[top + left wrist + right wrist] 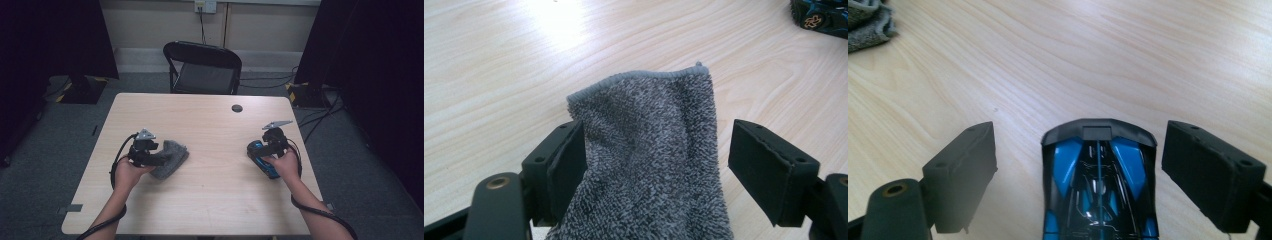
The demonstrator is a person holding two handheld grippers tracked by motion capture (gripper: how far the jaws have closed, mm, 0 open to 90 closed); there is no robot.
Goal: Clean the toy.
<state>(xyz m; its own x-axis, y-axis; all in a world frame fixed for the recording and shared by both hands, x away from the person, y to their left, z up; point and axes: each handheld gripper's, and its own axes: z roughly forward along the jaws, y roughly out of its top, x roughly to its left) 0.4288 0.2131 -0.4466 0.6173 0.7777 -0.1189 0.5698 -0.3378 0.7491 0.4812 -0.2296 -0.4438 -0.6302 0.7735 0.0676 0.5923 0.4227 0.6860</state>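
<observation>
Lengthwise between the parted jaws of the right gripper (1080, 175) lies the blue toy car (1098, 185), untouched, while the left gripper (659, 165) stands spread astride the grey towel (649, 155).

High view looks forward and down over the whole desk (210, 200); each gripper view sits low and close, and both share the grey cloth (649, 160) and blue toy car (1098, 185)

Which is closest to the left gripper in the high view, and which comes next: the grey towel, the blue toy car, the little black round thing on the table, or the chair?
1. Grey towel: right at the left gripper, between its jaws.
2. Blue toy car: across the table, right side.
3. Black round thing: toward the table's far edge.
4. Chair: beyond the table.
</observation>
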